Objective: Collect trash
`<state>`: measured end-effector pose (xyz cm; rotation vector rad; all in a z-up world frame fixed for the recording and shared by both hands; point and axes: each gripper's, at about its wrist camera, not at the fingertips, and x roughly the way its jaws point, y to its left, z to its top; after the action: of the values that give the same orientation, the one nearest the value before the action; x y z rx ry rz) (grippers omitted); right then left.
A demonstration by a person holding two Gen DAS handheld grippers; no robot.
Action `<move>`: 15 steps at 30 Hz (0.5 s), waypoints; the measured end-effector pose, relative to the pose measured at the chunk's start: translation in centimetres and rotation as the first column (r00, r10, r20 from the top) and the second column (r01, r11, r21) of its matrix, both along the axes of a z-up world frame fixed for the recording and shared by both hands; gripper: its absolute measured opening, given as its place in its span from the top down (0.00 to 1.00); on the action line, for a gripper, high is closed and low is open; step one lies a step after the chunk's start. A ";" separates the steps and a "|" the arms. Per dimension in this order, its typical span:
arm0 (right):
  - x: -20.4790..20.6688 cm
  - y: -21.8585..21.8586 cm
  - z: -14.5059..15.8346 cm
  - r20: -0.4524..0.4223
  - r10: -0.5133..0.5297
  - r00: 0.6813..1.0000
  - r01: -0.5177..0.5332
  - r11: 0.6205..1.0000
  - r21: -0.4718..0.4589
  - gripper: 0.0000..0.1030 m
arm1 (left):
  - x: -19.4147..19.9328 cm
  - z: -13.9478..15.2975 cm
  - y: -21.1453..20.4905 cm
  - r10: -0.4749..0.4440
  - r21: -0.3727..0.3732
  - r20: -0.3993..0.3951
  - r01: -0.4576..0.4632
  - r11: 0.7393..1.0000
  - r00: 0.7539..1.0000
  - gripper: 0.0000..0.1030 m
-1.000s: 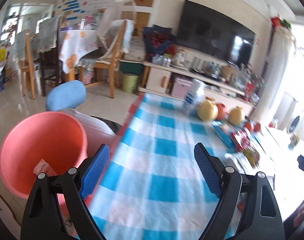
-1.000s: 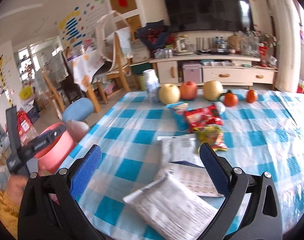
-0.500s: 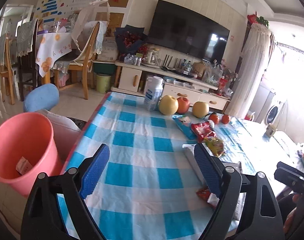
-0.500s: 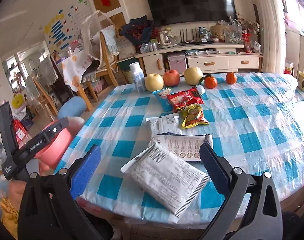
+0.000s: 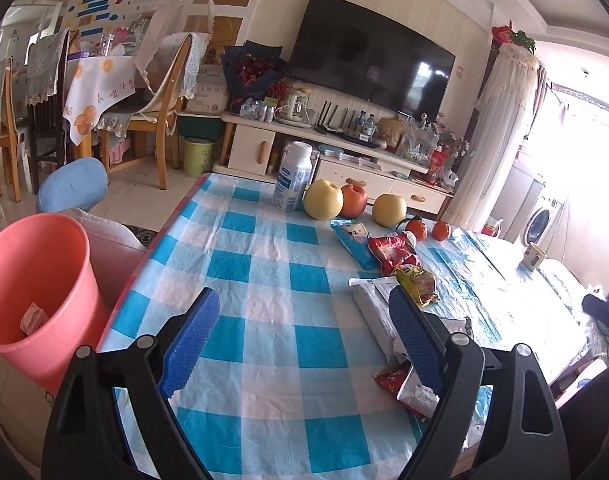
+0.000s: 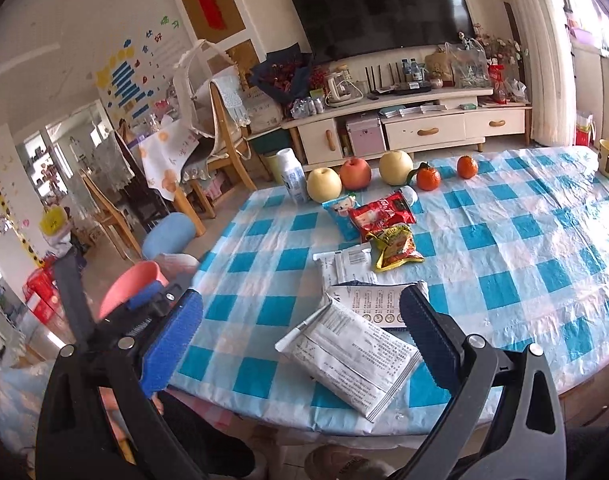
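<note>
Pink bin [image 6: 130, 284] partly behind tool

My two wrist cameras are looking down along my tongs, both sharing the checked table [image 5: 264, 280] [image 6: 504, 240] and television [image 5: 368, 68] [image 6: 380, 4].

This is a home living room. A large black flat-screen television [image 6: 378, 4] hangs above a cream cabinet with wooden handles [image 6: 420, 124]. Wooden dining chairs [image 5: 160, 112] stand on the tiled floor, a blue-and-white checked tablecloth [image 6: 504, 248] covers the table, and a white washing machine [image 5: 542, 216] sits by the window.
</note>
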<state>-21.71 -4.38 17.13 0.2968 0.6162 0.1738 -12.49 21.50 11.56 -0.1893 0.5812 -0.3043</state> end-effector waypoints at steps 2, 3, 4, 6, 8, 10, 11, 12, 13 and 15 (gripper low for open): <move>-0.4 -0.2 1.1 0.019 0.004 1.000 -0.005 1.000 0.017 0.04 | 0.1 -0.3 -0.5 -0.010 0.007 -0.006 0.010 1.000 1.000 0.16; -0.6 -0.2 1.6 0.029 0.004 1.000 -0.005 1.000 0.023 0.04 | 0.2 -0.4 -0.9 -0.017 0.018 -0.006 0.017 1.000 1.000 0.16; -0.8 -0.2 2.0 0.035 0.006 0.999 -0.007 1.000 0.027 0.04 | 0.2 -0.5 -1.3 -0.024 0.026 -0.004 0.024 0.999 1.000 0.16; -1.0 -0.1 3.1 0.044 0.013 0.999 -0.015 0.999 0.034 0.04 | 0.3 -0.6 -2.0 -0.035 0.037 -0.002 0.035 0.999 0.999 0.16; -1.1 0.2 4.3 0.055 0.025 0.998 -0.027 0.999 0.021 0.04 | 0.4 -0.8 -2.5 -0.041 0.041 -0.007 0.042 0.998 0.999 0.16; -1.0 0.6 5.3 0.062 0.024 0.998 -0.023 1.000 -0.019 0.04 | 0.3 -0.9 -2.9 -0.059 0.046 -0.009 0.059 0.997 0.998 0.16; -0.9 0.8 6.0 0.073 0.027 0.997 -0.024 0.999 -0.040 0.04 | 0.3 -1.0 -3.2 -0.071 0.059 -0.007 0.072 0.996 0.997 0.16; -0.7 0.9 6.3 0.080 0.028 0.996 -0.024 0.999 -0.048 0.04 | 0.3 -1.0 -3.4 -0.079 0.071 -0.004 0.080 0.994 0.997 0.16; -0.5 0.9 6.7 0.086 0.029 0.996 -0.024 0.998 -0.058 0.04 | 0.3 -1.0 -3.6 -0.087 0.084 -0.002 0.087 0.993 0.996 0.16; 0.3 1.1 7.3 0.094 0.025 0.995 -0.016 0.996 -0.090 0.04 | 0.5 -1.2 -3.4 -0.088 0.078 -0.008 0.088 0.993 0.996 0.16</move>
<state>-21.38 -3.31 24.46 0.1944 0.5313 0.1785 -11.97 18.10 10.39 -0.0891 0.6057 -0.3662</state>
